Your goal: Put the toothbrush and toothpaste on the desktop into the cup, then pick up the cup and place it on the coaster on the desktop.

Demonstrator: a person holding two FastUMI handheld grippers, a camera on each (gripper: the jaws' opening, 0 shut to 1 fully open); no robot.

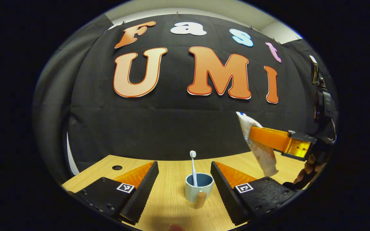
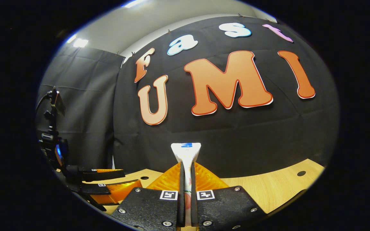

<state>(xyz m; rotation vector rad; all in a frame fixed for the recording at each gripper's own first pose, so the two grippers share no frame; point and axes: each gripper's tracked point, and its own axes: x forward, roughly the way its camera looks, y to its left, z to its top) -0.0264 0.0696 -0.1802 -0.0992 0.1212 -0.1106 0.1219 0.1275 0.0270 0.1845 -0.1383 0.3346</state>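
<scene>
Right gripper (image 2: 186, 179) is clamped tight on the tube (image 2: 186, 154), airborne, right of the cup (image 1: 198, 189): soft and light, so mid-body grip suits. Left gripper (image 1: 183, 183) gapes empty around the cup; brush (image 1: 193, 168) inside.

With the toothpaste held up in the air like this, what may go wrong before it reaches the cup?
1. The right gripper holds the toothpaste tube high above the wooden desktop and off to the side of the cup; a slip would likely drop it outside.
2. The toothbrush already stands in the small cup, so the tube may knock it or tip the cup.
3. The open left gripper flanks the cup and could nudge it.
</scene>
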